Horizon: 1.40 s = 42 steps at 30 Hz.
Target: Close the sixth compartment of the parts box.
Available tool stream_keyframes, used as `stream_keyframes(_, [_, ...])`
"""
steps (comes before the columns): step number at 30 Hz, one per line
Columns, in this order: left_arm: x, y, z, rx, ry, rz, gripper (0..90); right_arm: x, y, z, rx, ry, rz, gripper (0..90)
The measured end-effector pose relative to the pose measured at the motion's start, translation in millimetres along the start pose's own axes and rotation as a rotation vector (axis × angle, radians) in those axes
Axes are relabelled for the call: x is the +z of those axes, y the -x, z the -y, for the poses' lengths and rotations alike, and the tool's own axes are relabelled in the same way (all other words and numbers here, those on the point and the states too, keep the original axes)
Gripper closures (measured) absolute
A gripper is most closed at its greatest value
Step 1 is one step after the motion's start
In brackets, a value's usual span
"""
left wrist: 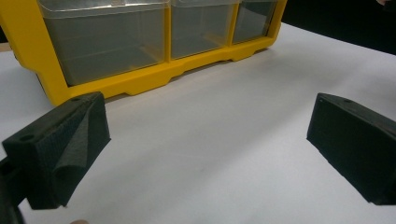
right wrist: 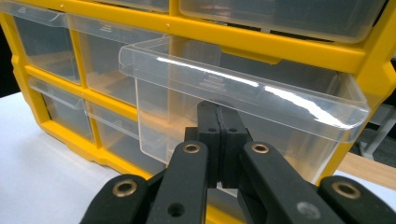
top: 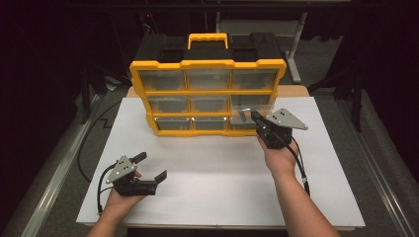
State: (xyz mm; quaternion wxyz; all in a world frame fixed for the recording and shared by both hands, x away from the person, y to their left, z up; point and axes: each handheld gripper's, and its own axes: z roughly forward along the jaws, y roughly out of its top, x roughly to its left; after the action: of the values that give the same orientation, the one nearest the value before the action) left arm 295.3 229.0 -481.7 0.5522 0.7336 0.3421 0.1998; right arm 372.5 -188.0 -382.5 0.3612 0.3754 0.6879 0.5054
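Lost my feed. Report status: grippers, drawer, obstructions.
Left gripper open, idle on the table. Right gripper shut at the front of a clear drawer, middle row, right end, partly pulled out of the yellow cabinet. Nothing in the way.

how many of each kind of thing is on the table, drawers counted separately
organizer cabinet: 1
clear drawers: 9, in three rows of three; the middle-right drawer is pulled partway out
grippers: 2, the left gripper open over the table, the right gripper shut at that drawer's front
total: 12
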Motion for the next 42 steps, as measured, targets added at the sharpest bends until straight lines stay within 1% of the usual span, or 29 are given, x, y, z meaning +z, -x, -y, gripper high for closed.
stream_keyframes(10, [0.6, -0.9, 0.5, 0.000, -0.006, -0.001, 0.3, 8.5, 4.2, -3.0, 0.004, -0.014, 0.026, 90.0])
stream_keyframes(16, [0.7, -0.8, 0.5, 0.000, -0.006, 0.000, 0.3, 15.7, 6.5, -5.9, 0.017, -0.023, 0.030, 90.0])
stream_keyframes(22, [0.9, -1.2, 0.7, -0.001, -0.007, 0.000, 0.3, 23.9, 10.4, -8.3, 0.014, -0.032, 0.051, 90.0])
stream_keyframes(25, [0.8, -1.4, 0.6, -0.002, -0.006, 0.001, 0.3, 27.7, 11.2, -9.3, 0.004, -0.035, 0.059, 90.0])
stream_keyframes(29, [0.8, -1.3, 0.5, -0.004, -0.002, 0.000, 0.3, 31.5, 11.6, -10.3, 0.008, -0.040, 0.070, 90.0])
stream_keyframes(31, [0.7, -1.3, 0.5, -0.003, -0.003, 0.001, 0.3, 34.2, 13.0, -11.1, 0.000, -0.037, 0.074, 90.0])
stream_keyframes(35, [0.5, -1.9, 0.7, -0.005, -0.003, -0.001, 0.3, 38.7, 13.7, -13.0, -0.004, -0.050, 0.077, 90.0])
stream_keyframes(42, [0.4, -2.6, 0.8, -0.008, -0.003, 0.003, 0.3, 40.4, 12.0, -12.9, -0.015, -0.049, 0.082, 90.0])
